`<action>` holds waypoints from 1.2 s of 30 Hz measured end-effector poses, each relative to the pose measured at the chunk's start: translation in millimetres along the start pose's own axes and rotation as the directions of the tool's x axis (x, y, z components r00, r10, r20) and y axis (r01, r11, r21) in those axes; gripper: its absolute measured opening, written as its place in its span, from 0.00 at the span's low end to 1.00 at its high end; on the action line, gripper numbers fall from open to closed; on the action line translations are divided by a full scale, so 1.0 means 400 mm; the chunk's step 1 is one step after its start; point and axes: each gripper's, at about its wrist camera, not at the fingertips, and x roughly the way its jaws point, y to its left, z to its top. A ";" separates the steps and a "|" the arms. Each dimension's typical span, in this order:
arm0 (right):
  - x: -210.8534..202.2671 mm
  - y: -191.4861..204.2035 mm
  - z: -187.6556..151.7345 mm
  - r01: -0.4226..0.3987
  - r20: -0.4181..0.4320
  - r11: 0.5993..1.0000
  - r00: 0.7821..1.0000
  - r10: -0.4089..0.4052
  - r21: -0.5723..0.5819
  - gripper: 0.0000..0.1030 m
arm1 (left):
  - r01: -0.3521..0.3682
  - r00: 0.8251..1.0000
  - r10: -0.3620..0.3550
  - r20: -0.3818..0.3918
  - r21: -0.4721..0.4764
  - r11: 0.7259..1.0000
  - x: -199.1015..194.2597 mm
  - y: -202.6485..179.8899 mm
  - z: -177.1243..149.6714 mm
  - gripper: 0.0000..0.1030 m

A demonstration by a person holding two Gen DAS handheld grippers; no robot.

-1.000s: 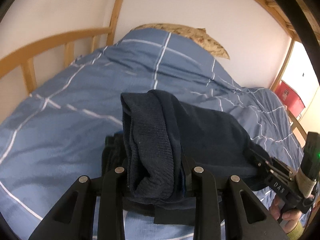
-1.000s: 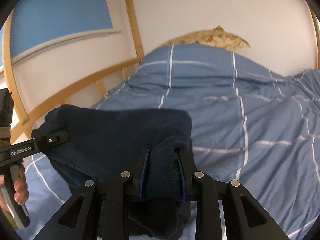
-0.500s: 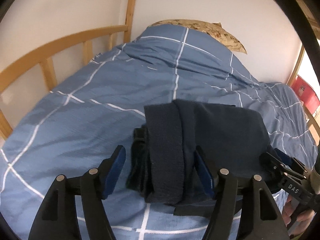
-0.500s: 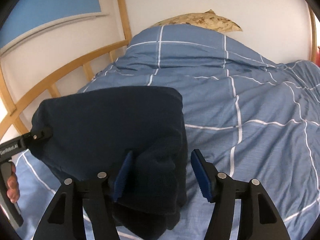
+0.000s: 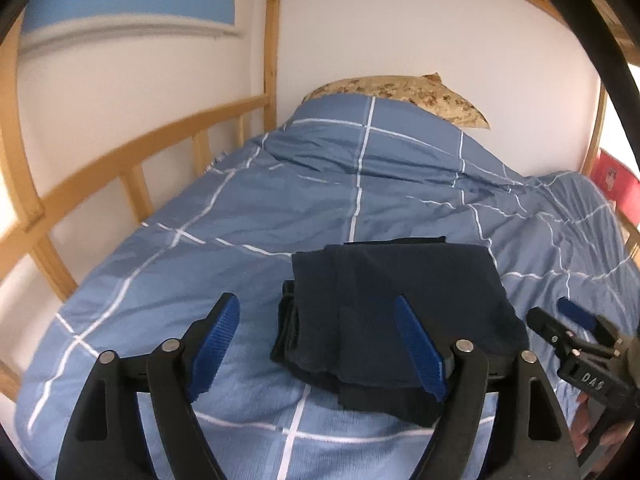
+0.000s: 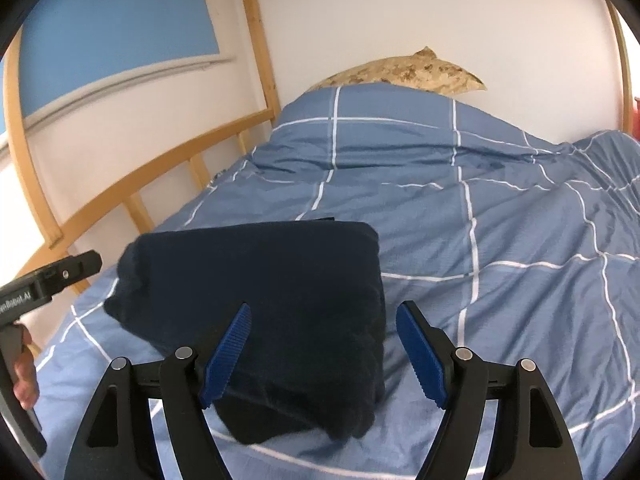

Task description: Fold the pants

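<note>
The dark navy pants (image 5: 396,304) lie folded in a compact stack on the blue checked duvet (image 5: 248,216). They also show in the right wrist view (image 6: 272,304). My left gripper (image 5: 320,344) is open and empty, just short of the stack's near left edge. My right gripper (image 6: 324,352) is open and empty, at the stack's near right corner. The right gripper also shows at the lower right of the left wrist view (image 5: 576,328). The left gripper's body shows at the left of the right wrist view (image 6: 44,280).
A wooden bed rail (image 5: 120,160) runs along the left side against the wall. A patterned pillow (image 5: 404,92) lies at the head of the bed. A red box (image 5: 616,184) stands beyond the bed's right edge.
Both grippers opened and let go of the pants, then drew back. The pants settled flat on the duvet.
</note>
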 end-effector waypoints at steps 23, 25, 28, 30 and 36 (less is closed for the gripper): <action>-0.456 -0.141 -0.218 0.190 0.040 0.975 0.982 -0.186 -0.112 0.90 | -0.037 0.997 0.017 0.072 0.277 0.960 -0.311 -0.380 -0.313 1.00; -0.491 -0.151 -0.241 0.183 0.037 0.977 0.983 -0.180 -0.112 0.90 | -0.020 0.998 0.003 0.065 0.264 0.964 -0.331 -0.396 -0.331 1.00; -0.537 -0.168 -0.273 0.187 0.040 0.978 0.982 -0.184 -0.096 0.90 | -0.020 0.997 0.000 0.081 0.243 0.970 -0.365 -0.416 -0.355 1.00; -0.561 -0.177 -0.289 0.195 0.044 0.977 0.980 -0.192 -0.089 0.90 | -0.022 0.996 0.002 0.086 0.233 0.972 -0.380 -0.424 -0.366 1.00; -0.623 -0.214 -0.330 0.229 0.060 0.971 0.972 -0.225 -0.070 0.90 | -0.003 0.995 -0.017 0.097 0.207 0.978 -0.426 -0.445 -0.403 1.00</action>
